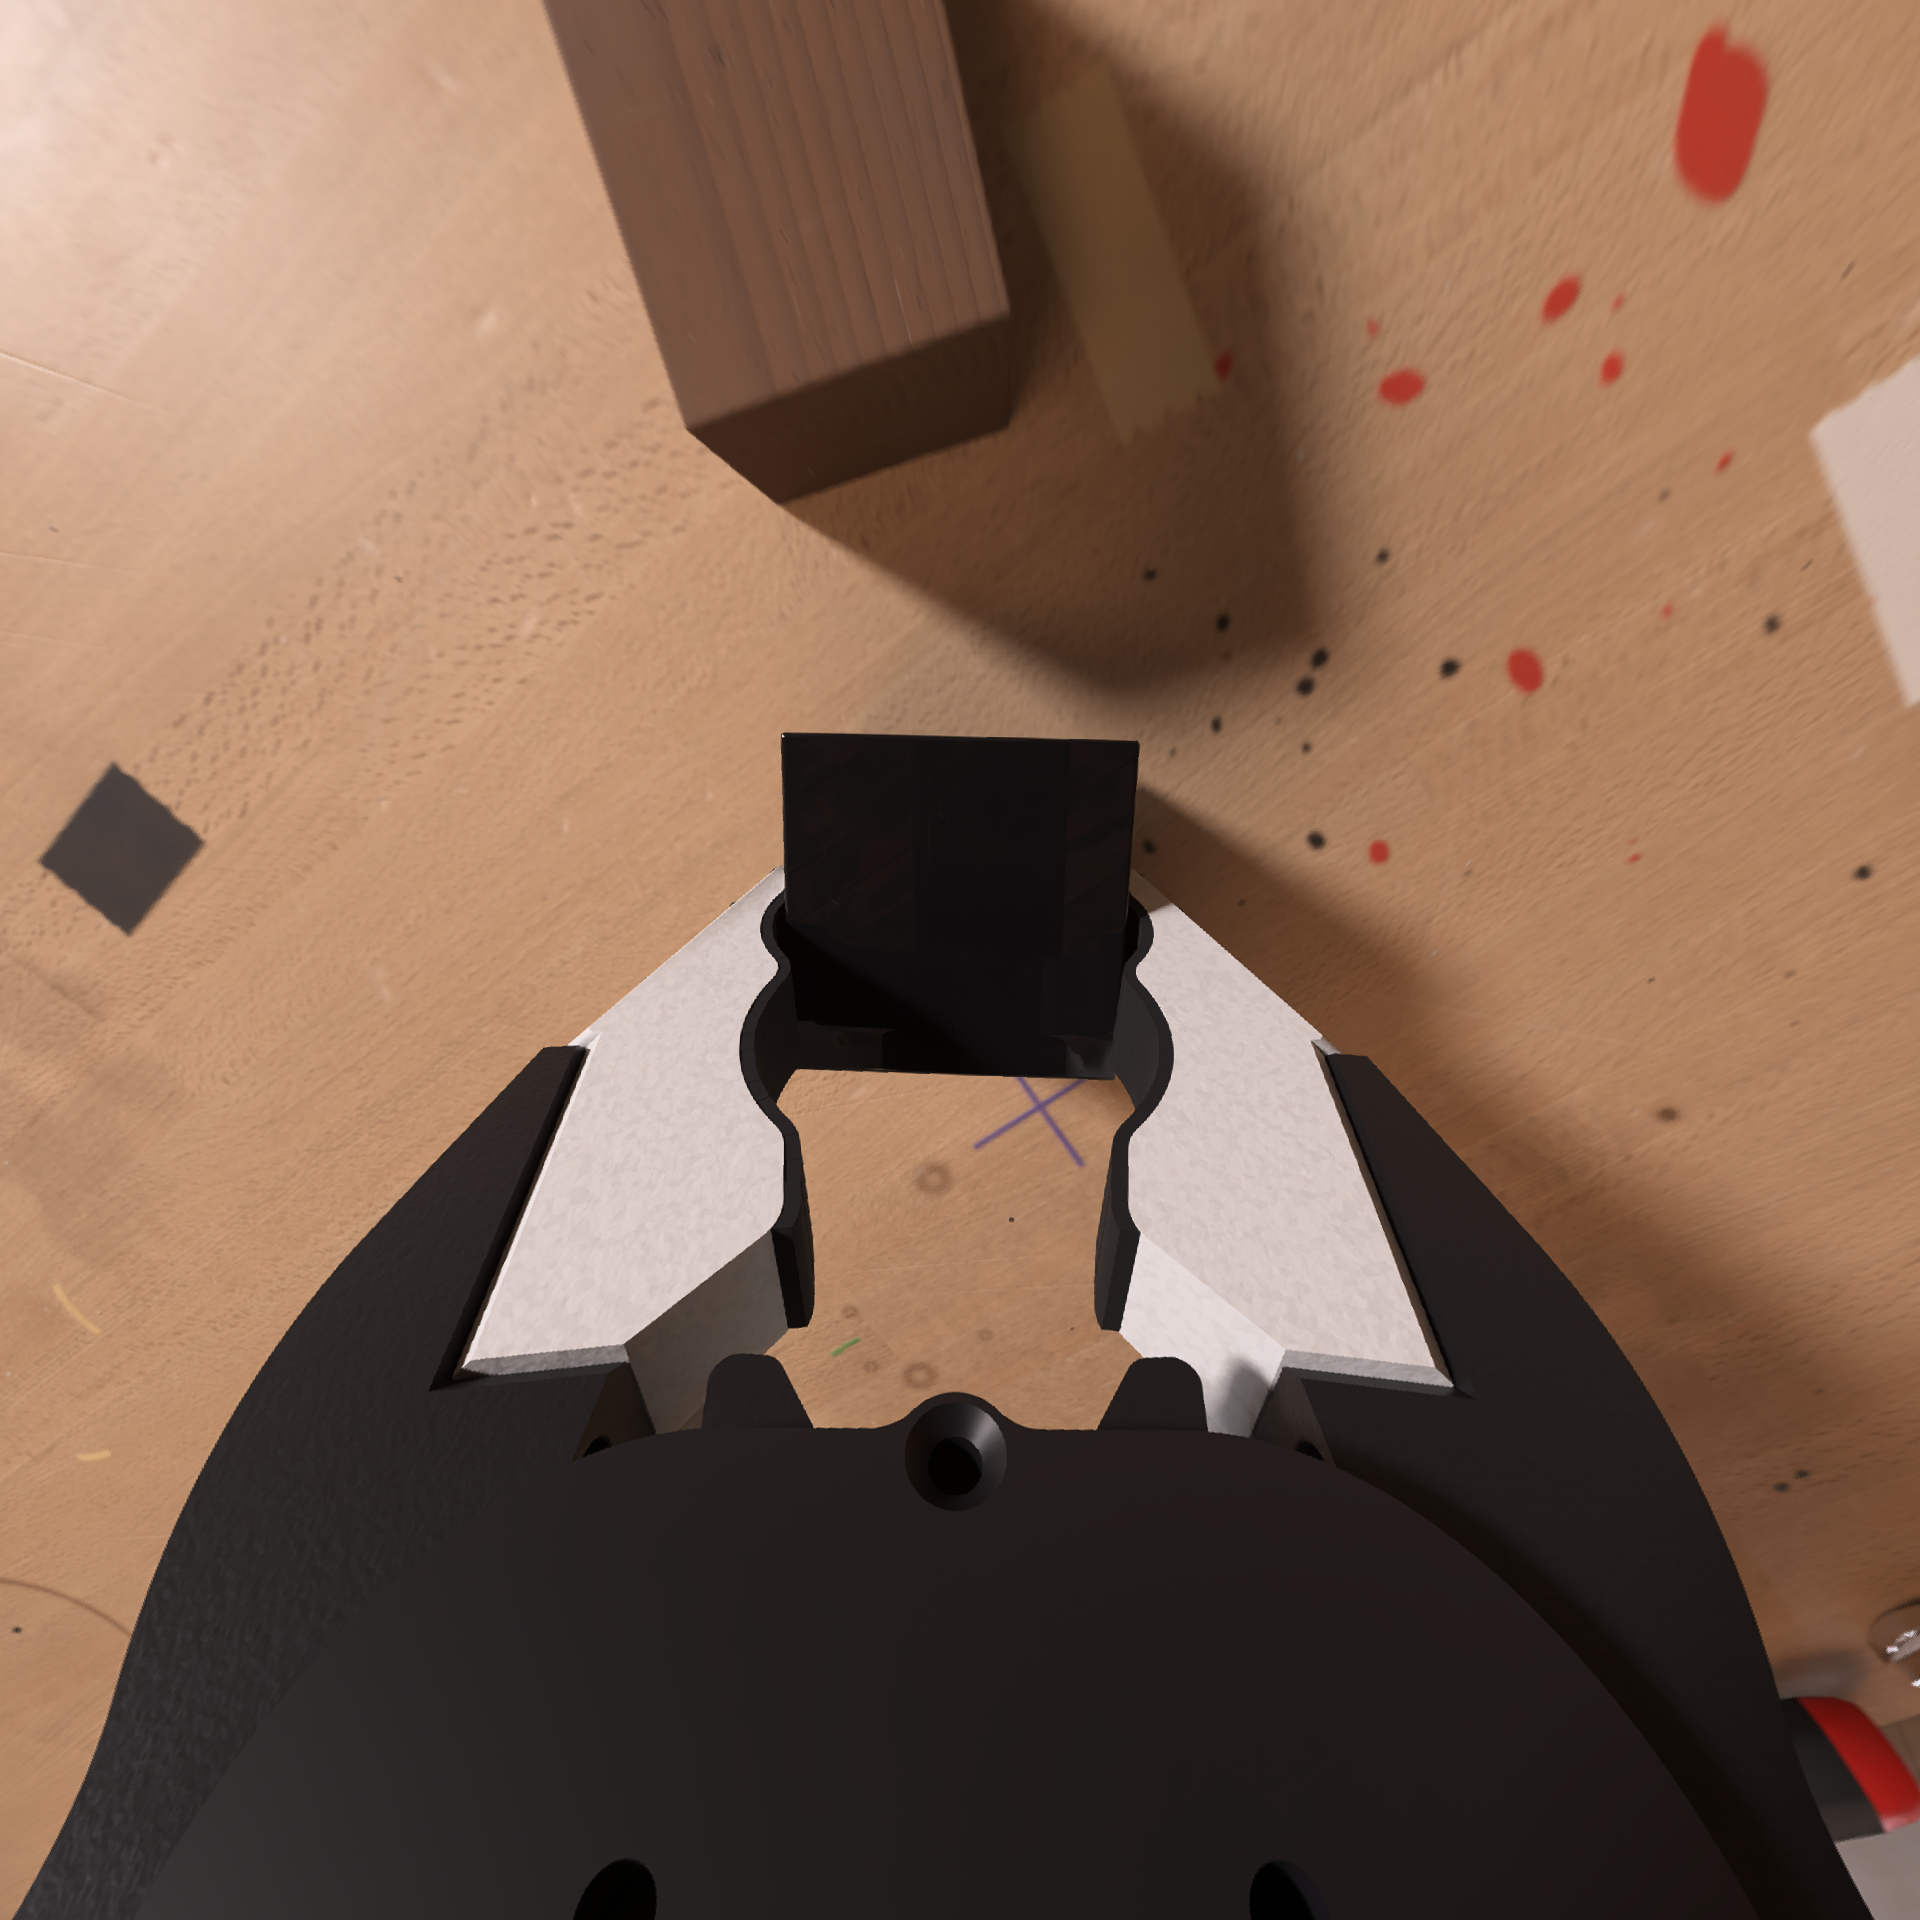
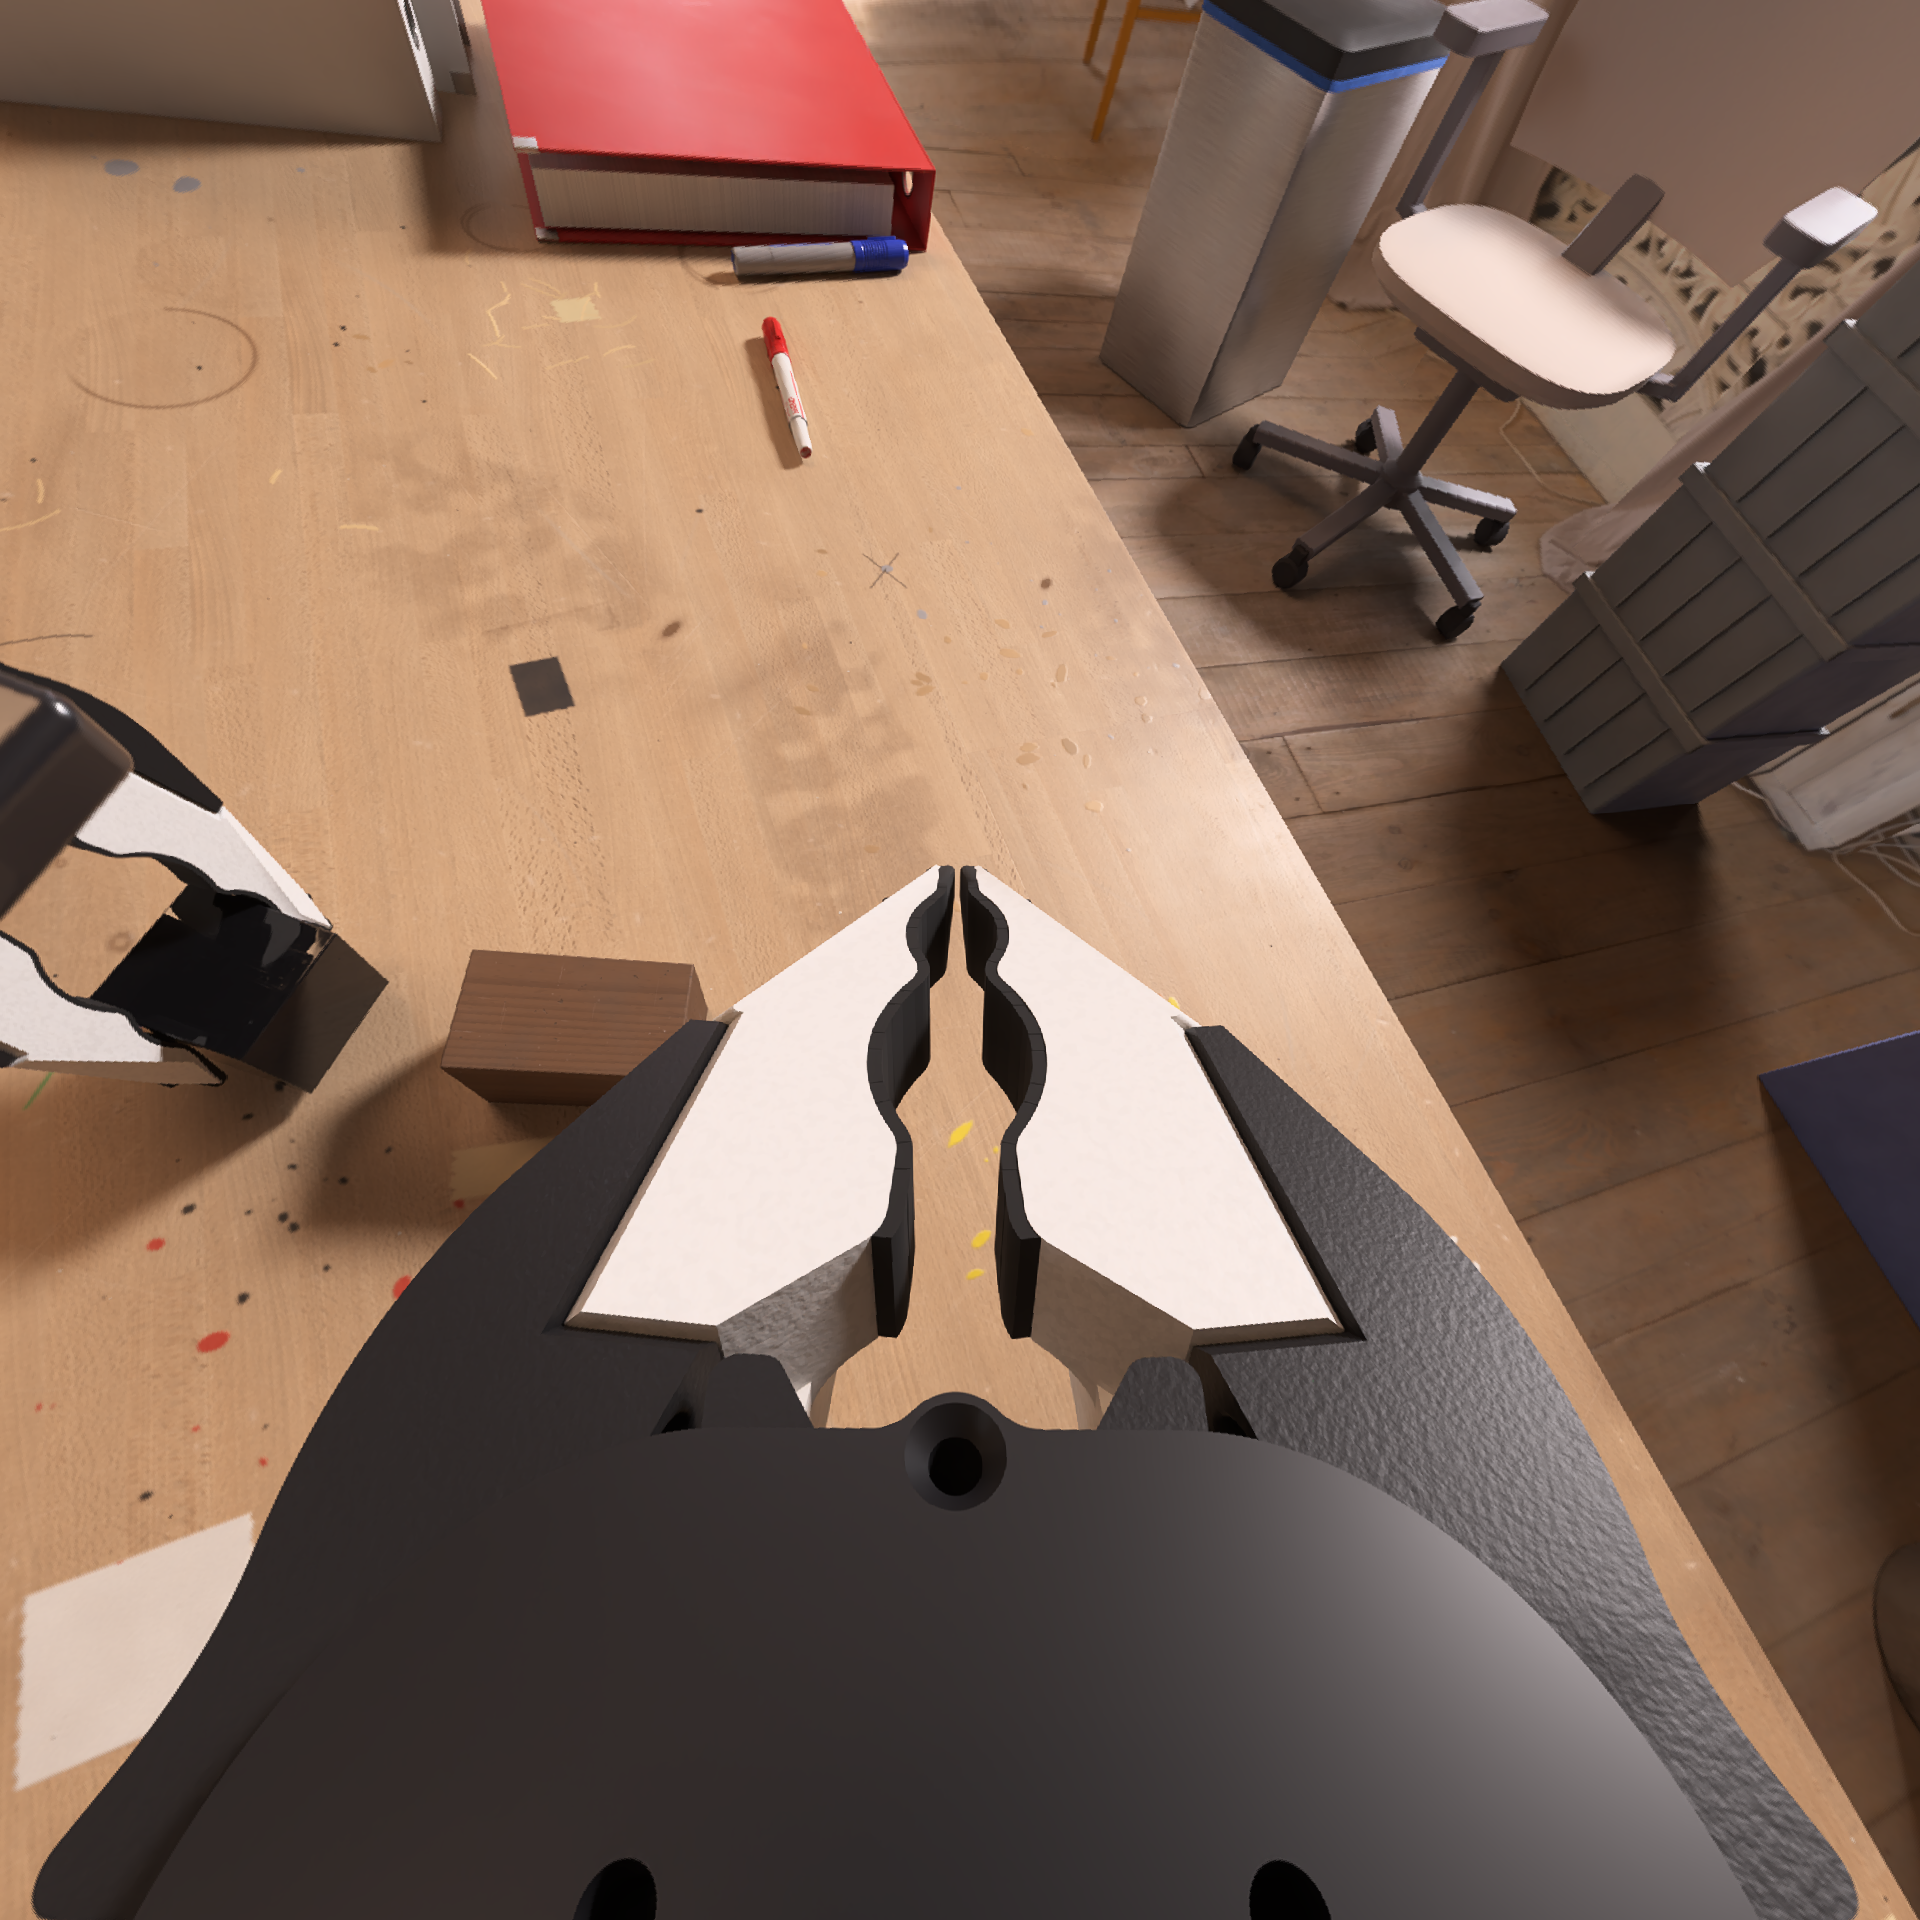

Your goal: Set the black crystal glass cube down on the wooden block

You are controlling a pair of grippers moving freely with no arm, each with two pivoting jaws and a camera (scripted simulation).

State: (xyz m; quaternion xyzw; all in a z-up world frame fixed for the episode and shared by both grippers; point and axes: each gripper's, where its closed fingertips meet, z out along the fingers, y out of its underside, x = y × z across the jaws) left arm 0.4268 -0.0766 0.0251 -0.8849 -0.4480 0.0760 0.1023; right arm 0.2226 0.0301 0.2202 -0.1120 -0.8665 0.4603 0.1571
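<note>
Black glass fills the left gripper [image 1: 956,904], the cube [image 1: 956,883] pinched between its white fingers [image 1: 675,1091] and lifted clear of the table [image 1: 312,520], I'd say, going by the shadow beneath. Just ahead lies the wooden block [image 1: 790,208], top face bare. So we're in the carry: grip done, placing not yet begun. Next it wants a short move forward over the block, squared up, then a gentle lowering before letting go. Over on the right, the other gripper [image 2: 956,883] hangs idle by the block, fingers nearly together, gripping nothing.
</note>
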